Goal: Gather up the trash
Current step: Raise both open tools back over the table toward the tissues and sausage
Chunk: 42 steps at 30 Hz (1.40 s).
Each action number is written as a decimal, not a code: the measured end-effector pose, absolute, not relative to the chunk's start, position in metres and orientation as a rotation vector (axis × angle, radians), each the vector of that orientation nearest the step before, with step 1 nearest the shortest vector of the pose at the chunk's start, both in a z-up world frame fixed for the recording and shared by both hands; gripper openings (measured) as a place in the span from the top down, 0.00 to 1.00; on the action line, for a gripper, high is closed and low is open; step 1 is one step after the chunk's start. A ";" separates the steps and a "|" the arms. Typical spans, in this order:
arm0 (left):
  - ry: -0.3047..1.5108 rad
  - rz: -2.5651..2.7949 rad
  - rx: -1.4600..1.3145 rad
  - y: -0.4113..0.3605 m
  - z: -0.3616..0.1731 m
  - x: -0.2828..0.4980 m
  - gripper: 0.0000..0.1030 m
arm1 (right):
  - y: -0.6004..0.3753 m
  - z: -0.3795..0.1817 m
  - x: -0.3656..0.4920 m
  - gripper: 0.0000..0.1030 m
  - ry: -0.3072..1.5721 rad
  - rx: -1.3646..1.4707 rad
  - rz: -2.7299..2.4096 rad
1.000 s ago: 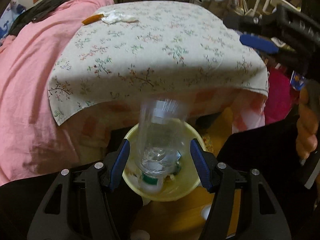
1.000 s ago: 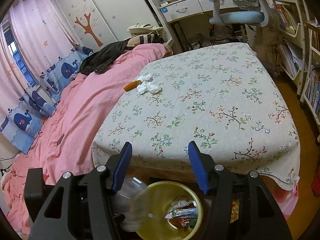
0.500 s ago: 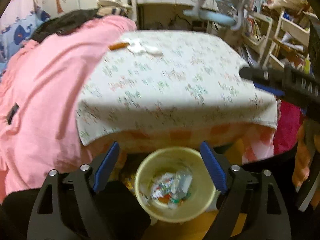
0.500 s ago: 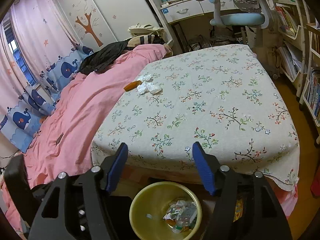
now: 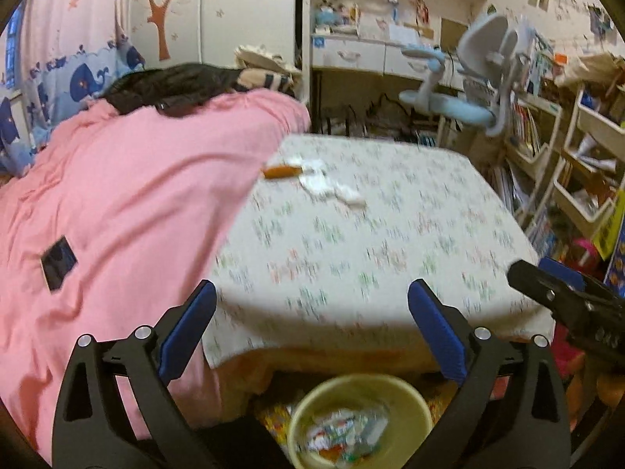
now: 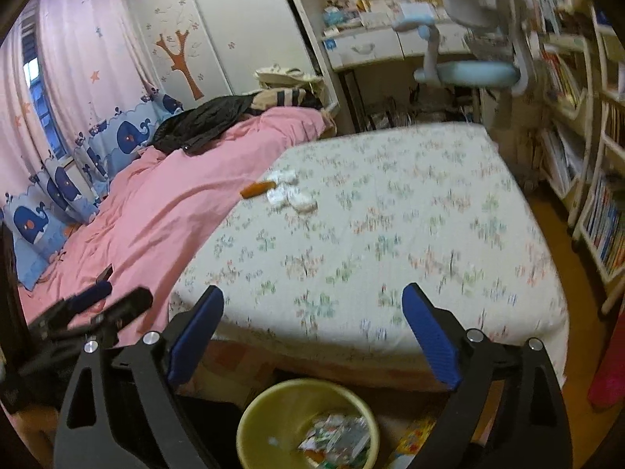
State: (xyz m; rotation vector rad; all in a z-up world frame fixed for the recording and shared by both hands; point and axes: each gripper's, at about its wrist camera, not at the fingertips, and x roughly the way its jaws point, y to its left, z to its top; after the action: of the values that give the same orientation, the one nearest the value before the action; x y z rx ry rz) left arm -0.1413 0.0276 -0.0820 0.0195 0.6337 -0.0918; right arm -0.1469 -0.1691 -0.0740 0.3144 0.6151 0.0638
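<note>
Both grippers hang over the yellow bin (image 6: 308, 422) at the foot of the bed (image 6: 390, 234), and both are empty. The left gripper (image 5: 310, 336) has its fingers spread wide with nothing between them; the right gripper (image 6: 312, 336) is just as wide and bare. The bin sits on the floor hard against the bed's near edge, presumably so anything lifted off the floral sheet can be dropped straight down, and wrappers (image 6: 336, 435) already lie in its bottom. What is left to collect sits well beyond the bin, far up the bed where the sheet meets the pink quilt (image 6: 164, 211): a clump of crumpled white tissues (image 6: 291, 193) with an orange wrapper (image 6: 257, 188) touching its quilt side. With fingers open and pointed that way, a reach up the bed looks like the next job.
</note>
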 end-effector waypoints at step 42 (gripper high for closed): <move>0.611 0.023 -0.029 0.041 -0.080 -0.040 0.07 | -0.168 -0.062 -0.076 0.10 0.617 0.233 0.093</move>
State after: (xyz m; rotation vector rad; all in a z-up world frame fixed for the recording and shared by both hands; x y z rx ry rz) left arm -0.0405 0.0407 -0.0803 -0.0290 0.6109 0.0229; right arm -0.0760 -0.1679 -0.0618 0.2333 0.6174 0.0927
